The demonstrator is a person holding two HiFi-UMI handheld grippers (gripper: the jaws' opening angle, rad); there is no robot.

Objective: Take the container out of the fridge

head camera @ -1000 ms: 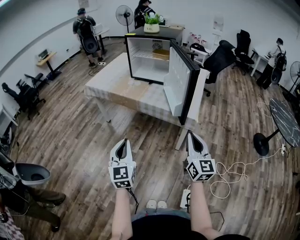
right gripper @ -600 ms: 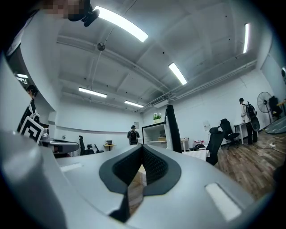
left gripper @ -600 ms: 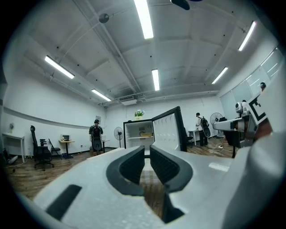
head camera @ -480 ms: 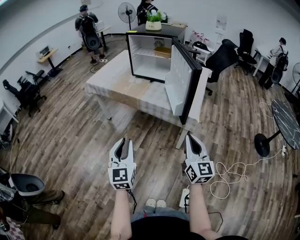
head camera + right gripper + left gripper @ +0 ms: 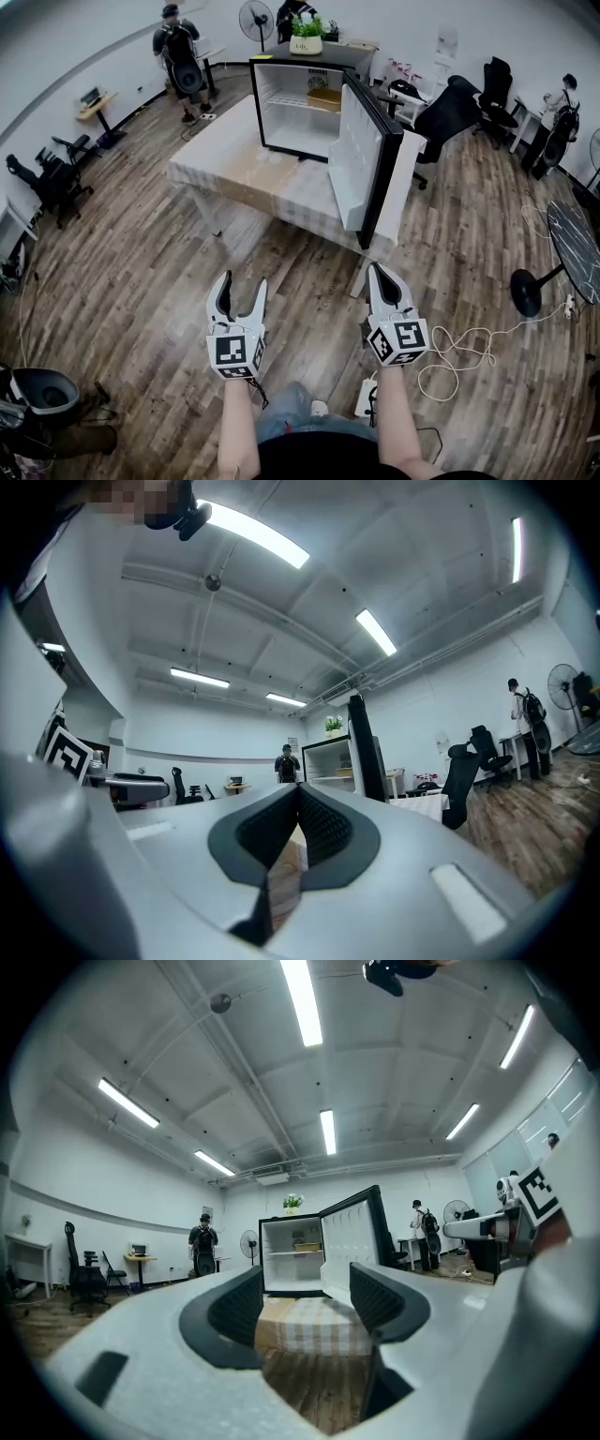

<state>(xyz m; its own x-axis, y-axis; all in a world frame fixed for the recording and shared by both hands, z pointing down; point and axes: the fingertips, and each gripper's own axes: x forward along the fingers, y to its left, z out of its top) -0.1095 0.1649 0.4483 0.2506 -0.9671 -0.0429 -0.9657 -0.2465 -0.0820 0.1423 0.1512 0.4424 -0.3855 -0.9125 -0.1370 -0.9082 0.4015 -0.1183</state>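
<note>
While both grippers hang over the floor [image 5: 141, 272], well short of the table [image 5: 234, 183], the fridge [image 5: 298, 112] stands on the table's far part with its door [image 5: 364, 164] swung fully out to the right.

**Materials and shapes**
- Fridge: a small box-shaped cabinet with a dark outer shell and a smooth white lining. The door has a white moulded inner panel and a black edge.
- Container [image 5: 324, 97]: a low, tan, rectangular item on the upper wire shelf [image 5: 298, 101], toward the right of the cabinet. It is too small to make out its material.
- Table: rectangular, covered by a pale checked cloth [image 5: 309, 202], with a plain tan strip running across the middle.
- Floor: wood-grain planks in mixed brown tones. A white cable [image 5: 459, 361] lies in loops on the floor to the right.
- A potted plant [image 5: 307, 37] in a pale pot sits on top of the fridge.

**Grippers**
- Left gripper [image 5: 241, 285]: a smooth white shell carrying black pads [image 5: 234, 1309] with a fine ribbed face. The jaws are spread wide and are opening. Nothing is between them; only the distant table and fridge show through the gap.
- Right gripper [image 5: 382, 274]: same construction. The jaws are drawn together so that the tips meet, leaving only a narrow slit lower down. Nothing is held.
- Neither gripper touches the fridge, the table or the container.
</note>
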